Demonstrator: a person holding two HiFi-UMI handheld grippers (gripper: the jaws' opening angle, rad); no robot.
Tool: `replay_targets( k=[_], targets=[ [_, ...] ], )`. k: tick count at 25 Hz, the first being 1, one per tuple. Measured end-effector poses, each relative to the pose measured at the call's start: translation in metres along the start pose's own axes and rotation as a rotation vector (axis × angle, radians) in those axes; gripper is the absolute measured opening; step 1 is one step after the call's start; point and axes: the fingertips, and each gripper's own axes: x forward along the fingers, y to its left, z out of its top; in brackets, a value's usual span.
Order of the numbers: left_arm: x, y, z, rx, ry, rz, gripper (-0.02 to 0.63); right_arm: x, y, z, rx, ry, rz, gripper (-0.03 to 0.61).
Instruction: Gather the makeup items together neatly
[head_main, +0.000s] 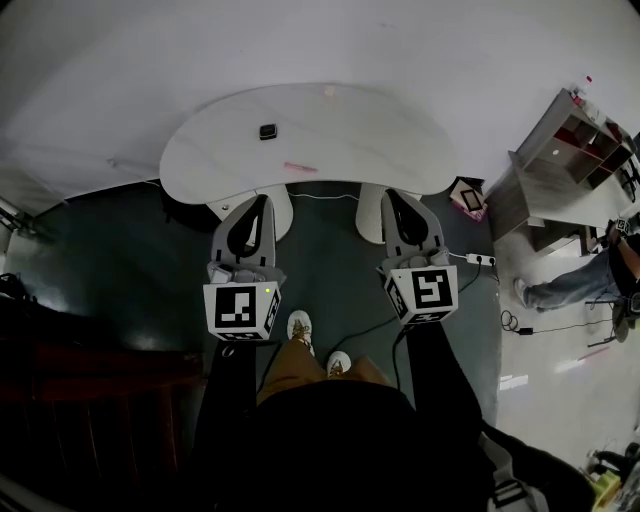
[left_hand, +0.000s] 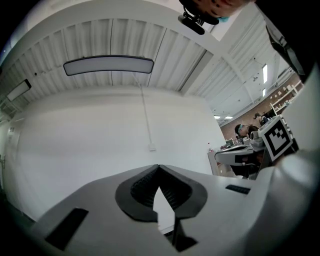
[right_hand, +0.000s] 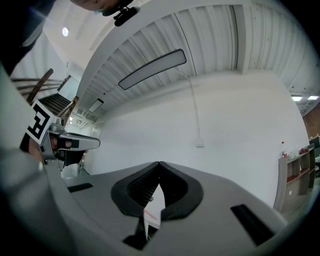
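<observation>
A white kidney-shaped table (head_main: 380, 130) carries a small black compact (head_main: 268, 131), a thin pink stick (head_main: 300, 168) near its front edge, and a faint pink item (head_main: 329, 92) at the back. My left gripper (head_main: 257, 202) hangs shut and empty just in front of the table's near edge. The right gripper (head_main: 392, 196) is level with it, also shut and empty. In the left gripper view the left gripper (left_hand: 159, 168) has its jaws meeting at the tip. The right gripper (right_hand: 159, 165) shows the same in the right gripper view. Both point at a white wall.
White table pedestals (head_main: 285, 212) stand right under the grippers. A power strip (head_main: 480, 259) and cables lie on the dark floor at right. A wooden shelf unit (head_main: 560, 150) and a person (head_main: 590, 275) are at far right. Dark furniture (head_main: 60, 350) fills the left.
</observation>
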Motion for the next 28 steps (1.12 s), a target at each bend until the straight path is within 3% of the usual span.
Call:
replay_targets(
  k=[10,22,28],
  targets=[
    [0.041,0.033,-0.023,-0.024,0.024,0.002,0.015,0.053,0.003,-0.021,0.008,0.033,0.021,0.028],
    [0.150,0.104,-0.051,-0.033,0.008,-0.062,0.015,0.182,-0.004,-0.031,-0.029,0.035,0.000,0.027],
    [0.199,0.136,-0.064,-0.027,0.006,-0.106,0.015,0.240,0.000,-0.025,-0.044,-0.013,0.005,0.028]
  ],
)
